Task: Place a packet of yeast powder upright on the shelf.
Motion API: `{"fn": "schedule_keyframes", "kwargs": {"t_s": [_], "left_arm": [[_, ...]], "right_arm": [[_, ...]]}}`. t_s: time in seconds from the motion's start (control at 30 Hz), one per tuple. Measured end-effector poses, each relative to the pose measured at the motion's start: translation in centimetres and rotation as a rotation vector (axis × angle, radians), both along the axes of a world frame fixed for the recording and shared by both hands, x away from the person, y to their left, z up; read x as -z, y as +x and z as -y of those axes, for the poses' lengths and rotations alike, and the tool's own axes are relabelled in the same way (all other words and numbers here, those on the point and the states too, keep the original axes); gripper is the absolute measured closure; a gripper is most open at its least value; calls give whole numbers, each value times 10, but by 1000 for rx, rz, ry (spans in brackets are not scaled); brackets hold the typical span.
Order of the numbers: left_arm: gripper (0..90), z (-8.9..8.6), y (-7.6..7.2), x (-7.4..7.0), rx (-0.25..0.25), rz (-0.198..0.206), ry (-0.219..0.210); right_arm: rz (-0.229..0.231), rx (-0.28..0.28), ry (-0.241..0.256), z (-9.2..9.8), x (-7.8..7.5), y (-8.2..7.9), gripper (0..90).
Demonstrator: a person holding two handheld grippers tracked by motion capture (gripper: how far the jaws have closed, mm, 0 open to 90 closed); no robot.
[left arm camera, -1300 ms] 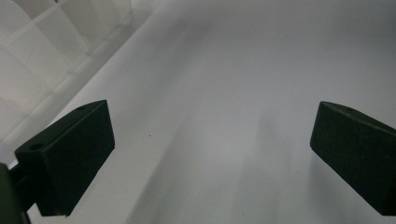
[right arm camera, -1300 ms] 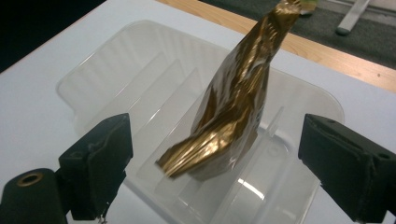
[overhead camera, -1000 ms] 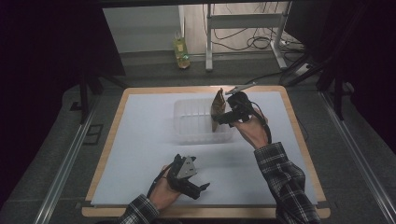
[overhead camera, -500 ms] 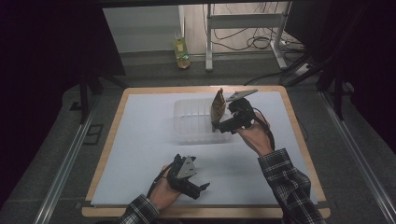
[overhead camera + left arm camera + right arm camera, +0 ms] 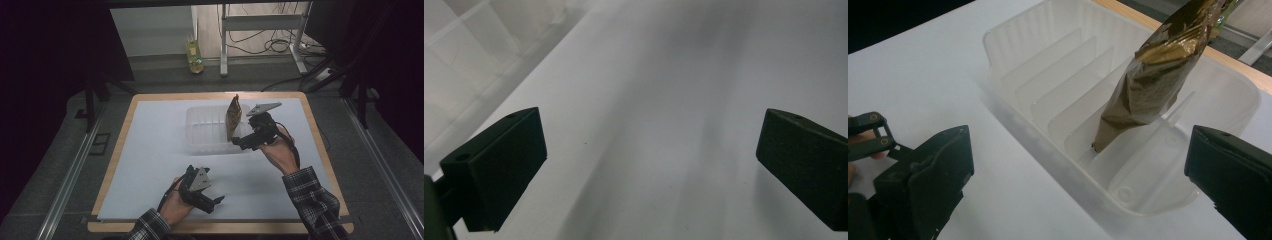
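A translucent plastic tray [image 5: 202,131] with dividers sits at the far middle of the white table cover. A gold foil pouch [image 5: 233,117] stands tilted in a slot at its right end. Just right of the tray, my right gripper [image 5: 241,143] is open, a short way back from the pouch. In the right gripper view its jaws [image 5: 1078,190] are wide apart with nothing between them, and the pouch [image 5: 1153,75] leans in the tray [image 5: 1038,40] ahead. My left gripper [image 5: 215,204] rests open near the front edge. Its view [image 5: 649,170] faces bare white cover, with the tray [image 5: 464,60] at top left.
The white cover [image 5: 150,150] lies on a wooden table whose rim [image 5: 215,95] shows all round. A yellow bottle [image 5: 194,57] and metal frame legs [image 5: 223,45] stand on the floor beyond. My left gripper [image 5: 868,135] also shows at the right gripper view's left edge.
My right gripper has drawn back from the pouch toward the person; the pouch stays leaning in the tray. The left gripper has not moved.
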State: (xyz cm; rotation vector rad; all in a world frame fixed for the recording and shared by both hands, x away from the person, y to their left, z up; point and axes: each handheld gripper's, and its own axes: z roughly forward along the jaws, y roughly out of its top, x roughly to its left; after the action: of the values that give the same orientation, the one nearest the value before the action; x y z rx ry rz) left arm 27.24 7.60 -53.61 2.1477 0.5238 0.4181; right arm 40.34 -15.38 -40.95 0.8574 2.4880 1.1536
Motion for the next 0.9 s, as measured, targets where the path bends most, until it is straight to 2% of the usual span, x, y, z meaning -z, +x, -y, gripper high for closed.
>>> {"fn": "schedule_keyframes", "kwargs": {"t_s": [0.27, 0.53, 0.9], "left_arm": [[0, -1, 0, 0, -1, 4, -2], [0, -1, -1, -1, -8, 5, -19], [0, -2, -1, -1, -8, 11, -17]], "right_arm": [[16, -2, -18, 9, 3, -11, 0], [-3, -1, -36, 17, 11, -21, 1], [9, -10, -52, 27, 20, -33, 4]]}}
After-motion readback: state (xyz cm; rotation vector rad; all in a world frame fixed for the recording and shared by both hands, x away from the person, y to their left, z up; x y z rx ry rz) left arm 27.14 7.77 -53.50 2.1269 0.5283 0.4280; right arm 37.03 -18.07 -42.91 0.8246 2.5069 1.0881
